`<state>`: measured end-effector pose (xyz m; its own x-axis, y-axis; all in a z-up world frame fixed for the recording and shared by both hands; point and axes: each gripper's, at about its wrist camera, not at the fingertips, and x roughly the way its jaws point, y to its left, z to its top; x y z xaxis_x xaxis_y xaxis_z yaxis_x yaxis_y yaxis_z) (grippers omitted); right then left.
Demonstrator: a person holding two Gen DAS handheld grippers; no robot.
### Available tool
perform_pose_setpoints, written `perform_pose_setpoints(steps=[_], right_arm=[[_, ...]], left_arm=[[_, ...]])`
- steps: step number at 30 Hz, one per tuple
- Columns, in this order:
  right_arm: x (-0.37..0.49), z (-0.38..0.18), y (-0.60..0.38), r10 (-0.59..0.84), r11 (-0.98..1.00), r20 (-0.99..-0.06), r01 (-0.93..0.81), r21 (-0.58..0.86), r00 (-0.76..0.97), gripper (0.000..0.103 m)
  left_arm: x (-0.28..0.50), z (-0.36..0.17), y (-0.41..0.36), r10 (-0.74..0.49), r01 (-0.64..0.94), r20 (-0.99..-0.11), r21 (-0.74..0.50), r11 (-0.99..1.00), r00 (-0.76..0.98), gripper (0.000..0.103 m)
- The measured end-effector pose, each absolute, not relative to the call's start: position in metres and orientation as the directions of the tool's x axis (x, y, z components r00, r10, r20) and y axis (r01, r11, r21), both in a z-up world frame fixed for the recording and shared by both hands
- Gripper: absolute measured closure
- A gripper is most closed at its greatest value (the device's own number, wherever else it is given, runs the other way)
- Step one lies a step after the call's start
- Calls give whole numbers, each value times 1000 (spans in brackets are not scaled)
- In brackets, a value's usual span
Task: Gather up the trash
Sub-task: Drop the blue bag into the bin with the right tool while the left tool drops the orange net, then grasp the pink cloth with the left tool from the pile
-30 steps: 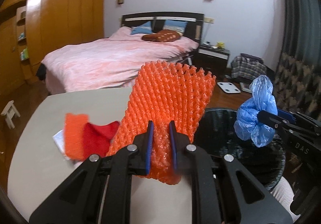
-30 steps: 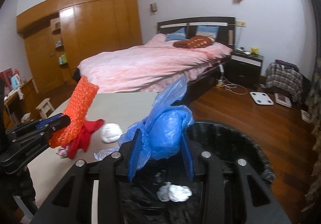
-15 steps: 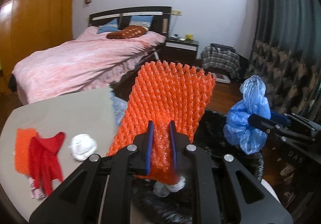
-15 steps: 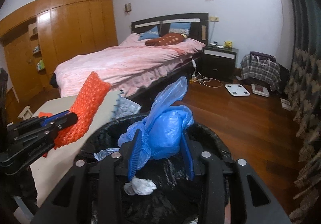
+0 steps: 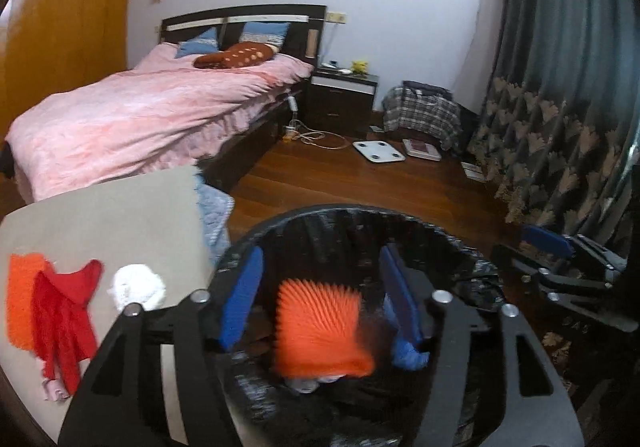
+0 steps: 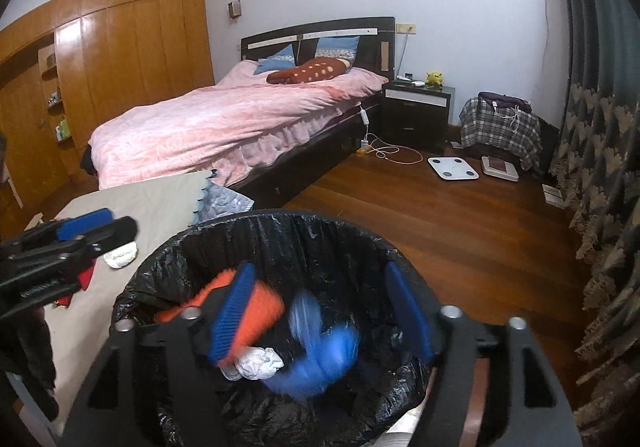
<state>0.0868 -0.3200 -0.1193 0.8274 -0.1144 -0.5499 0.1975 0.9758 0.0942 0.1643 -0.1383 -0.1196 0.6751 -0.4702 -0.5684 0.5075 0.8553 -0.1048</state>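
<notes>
I am holding both grippers over the black-lined bin (image 6: 280,235). My left gripper (image 5: 320,295) is opening its jaws, and the orange foam net (image 5: 320,331) is blurred between them, touching neither pad, inside the bin. My right gripper (image 6: 320,311) is opening too, with the blue plastic bag (image 6: 320,355) loose in the bin beside a white paper wad (image 6: 260,361). On the table (image 5: 120,215), red cloth (image 5: 64,311) and a white tissue ball (image 5: 138,287) are lying near the bin-side edge.

Orange foam net (image 5: 320,331) and blue bag (image 6: 320,359) inside black-lined bin (image 6: 320,231).
</notes>
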Motion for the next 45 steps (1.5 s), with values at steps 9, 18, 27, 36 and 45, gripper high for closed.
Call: perform_pose_setpoints(steps=[9, 18, 27, 36, 45], right_arm=[[93, -110, -294, -66, 982, -527, 148, 117, 848, 6], [119, -104, -216, 94, 991, -508, -30, 134, 856, 6], [138, -104, -134, 249, 968, -472, -212, 132, 845, 6], [157, -125, -80, 376, 926, -488, -341, 162, 788, 26], [174, -155, -51, 381, 919, -554, -367, 141, 741, 44]], left_arm=[[156, -104, -72, -314, 349, -537, -39, 936, 783, 16], [147, -100, 27, -101, 135, -527, 26, 990, 844, 15], [143, -112, 100, 41, -19, -550, 44, 999, 834, 16], [146, -132, 139, 96, -82, -586, 50, 995, 805, 18], [152, -154, 152, 69, -86, -624, 3, 996, 778, 20]])
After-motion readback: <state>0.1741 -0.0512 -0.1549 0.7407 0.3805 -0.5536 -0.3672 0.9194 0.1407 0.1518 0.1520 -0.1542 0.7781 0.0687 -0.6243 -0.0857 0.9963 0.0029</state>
